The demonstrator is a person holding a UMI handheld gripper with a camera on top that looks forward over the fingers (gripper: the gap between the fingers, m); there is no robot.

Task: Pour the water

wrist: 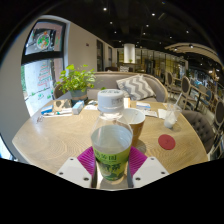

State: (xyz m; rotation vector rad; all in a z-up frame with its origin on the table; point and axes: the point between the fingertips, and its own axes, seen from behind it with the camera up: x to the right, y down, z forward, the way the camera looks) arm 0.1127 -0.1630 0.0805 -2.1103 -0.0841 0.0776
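**Bottle is in the jaws, pouring not yet begun**

Nearest to you is the gripper point(111, 166), and its jaws are closed on a bottle point(111, 150) with a green label. Both magenta pads point(88, 157) seem to press on its sides, one at each side, so I judge that you have a firm grasp. The bottle stands upright between the jaws, and its neck and cap point up. I cannot tell if its base rests on the bench point(50, 140) or is lifted a little above it.

Just ahead of the jaws, directly behind the bottle, you have a paper cup point(132, 122) in brown colour, with its mouth open to above. To the left of this cup, and also just beyond the jaws, stands a clear jar point(110, 102) with a wide lid. I think the paper cup is where the water must go, but this is only my judgement.

Farther beyond the jaws, to the right, a small red disc point(167, 142) lies on the bench. To the left, well apart, there is a green plant point(73, 80).

About progress: the grasp looks done. What is left is almost everything: you must bring the bottle over the cup, tilt it, pour, and put it back. I cannot see if the cap is off, so check this before you tilt.
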